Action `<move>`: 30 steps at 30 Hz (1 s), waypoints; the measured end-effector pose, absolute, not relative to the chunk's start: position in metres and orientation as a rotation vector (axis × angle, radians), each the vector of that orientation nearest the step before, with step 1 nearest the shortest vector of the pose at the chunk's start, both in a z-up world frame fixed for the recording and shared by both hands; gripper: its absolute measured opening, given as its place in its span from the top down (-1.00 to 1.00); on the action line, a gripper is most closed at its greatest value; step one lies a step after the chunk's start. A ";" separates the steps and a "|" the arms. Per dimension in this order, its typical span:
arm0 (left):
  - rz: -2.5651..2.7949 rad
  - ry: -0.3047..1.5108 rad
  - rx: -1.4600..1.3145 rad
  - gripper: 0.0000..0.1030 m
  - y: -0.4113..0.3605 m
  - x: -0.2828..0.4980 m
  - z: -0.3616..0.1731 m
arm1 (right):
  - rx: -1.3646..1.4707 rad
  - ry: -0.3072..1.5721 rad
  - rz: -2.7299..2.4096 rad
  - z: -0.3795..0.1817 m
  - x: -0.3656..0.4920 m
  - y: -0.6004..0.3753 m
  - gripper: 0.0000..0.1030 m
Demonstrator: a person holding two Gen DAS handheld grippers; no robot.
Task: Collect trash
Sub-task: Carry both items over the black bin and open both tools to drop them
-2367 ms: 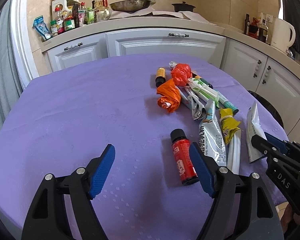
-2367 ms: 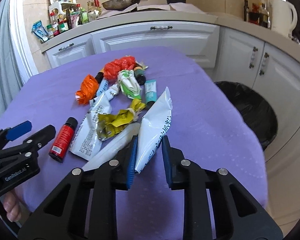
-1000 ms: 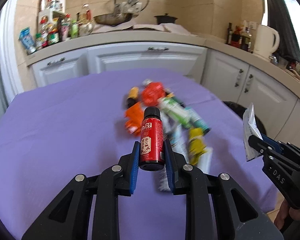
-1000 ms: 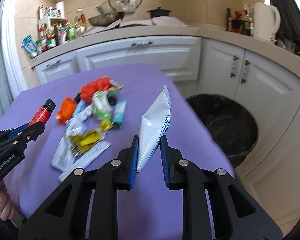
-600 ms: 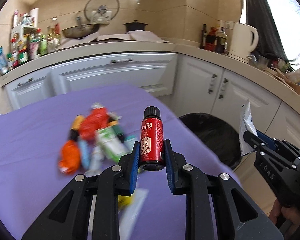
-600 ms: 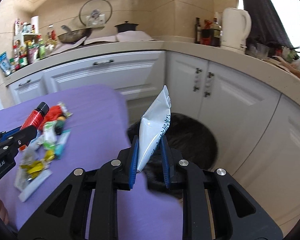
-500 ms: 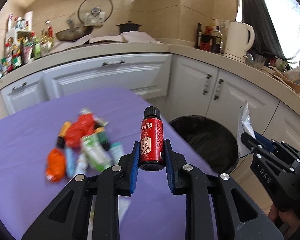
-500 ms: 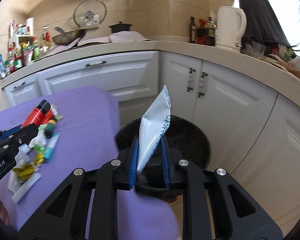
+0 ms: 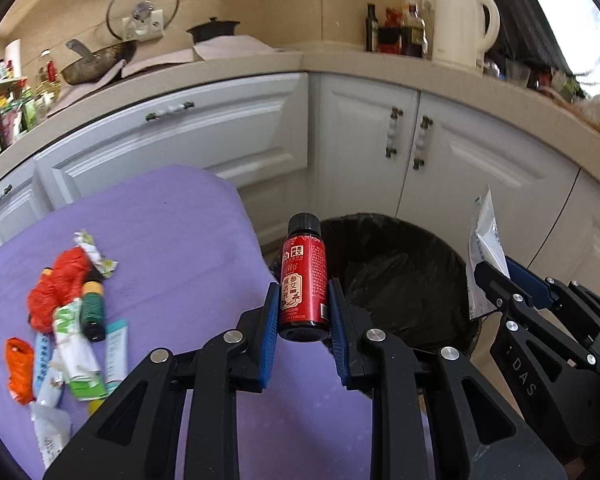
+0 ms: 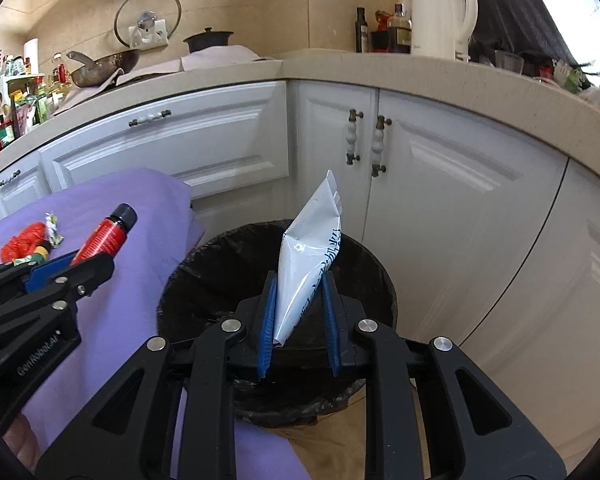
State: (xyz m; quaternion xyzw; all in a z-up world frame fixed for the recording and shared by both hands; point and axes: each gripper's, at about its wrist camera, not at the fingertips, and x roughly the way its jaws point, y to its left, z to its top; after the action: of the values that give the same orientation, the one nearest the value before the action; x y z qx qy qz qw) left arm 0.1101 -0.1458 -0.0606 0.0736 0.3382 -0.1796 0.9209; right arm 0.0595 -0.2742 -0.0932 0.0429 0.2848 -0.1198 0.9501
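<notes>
Two grippers in view, each loaded. Left gripper [image 9: 303,322]: blue pads pressed on both sides of one red bottle [image 9: 303,280], black cap up, held upright. Right gripper [image 10: 297,312]: jaws narrow, clamped on the lower end of one white pouch [image 10: 310,256], which stands up and leans slightly right.

One black-lined bin [image 10: 220,264] on the floor, mouth open and unobstructed. The pouch sits directly before its opening in the right wrist view; the bottle shows against the bin's left rim in the left wrist view, just past the table edge.

One table under a purple cloth [image 9: 180,240], its right edge hanging close beside the bin. One cluster of remaining trash [image 9: 68,320] on the cloth, well apart from that edge: two orange-red crumpled wrappers, one green-and-black small bottle, several tubes and sachets, exact count unclear from blur.

White cabinet doors [image 10: 440,184] stand close behind the bin, with a strip of bare floor to its right.

Both grippers angle downward, side by side, near each other but apart. Part of a hand [image 10: 20,444] shows below the left gripper.
</notes>
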 end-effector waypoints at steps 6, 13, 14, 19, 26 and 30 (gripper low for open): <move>-0.378 0.742 0.183 0.52 -0.164 0.120 -0.073 | 0.105 0.608 -0.247 -0.110 0.072 -0.289 0.58; -0.376 0.780 0.195 0.25 -0.173 0.130 -0.077 | 0.130 0.628 -0.257 -0.121 0.084 -0.301 0.31; -0.375 0.780 0.192 0.19 -0.173 0.131 -0.077 | 0.132 0.630 -0.262 -0.122 0.085 -0.302 0.30; -0.364 0.764 0.165 -0.04 -0.169 0.130 -0.074 | 0.139 0.622 -0.271 -0.119 0.083 -0.302 0.23; -0.359 0.735 0.140 -0.04 -0.160 0.127 -0.062 | 0.145 0.603 -0.284 -0.108 0.074 -0.299 0.21; -0.351 0.697 0.134 -0.04 -0.147 0.120 -0.048 | 0.151 0.600 -0.282 -0.100 0.065 -0.291 0.21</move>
State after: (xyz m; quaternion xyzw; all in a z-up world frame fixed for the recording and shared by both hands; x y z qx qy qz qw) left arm 0.1195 -0.1471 -0.0482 0.0652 0.3394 -0.1711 0.9227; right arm 0.0651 -0.2911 -0.1001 0.0743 0.2943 -0.1383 0.9427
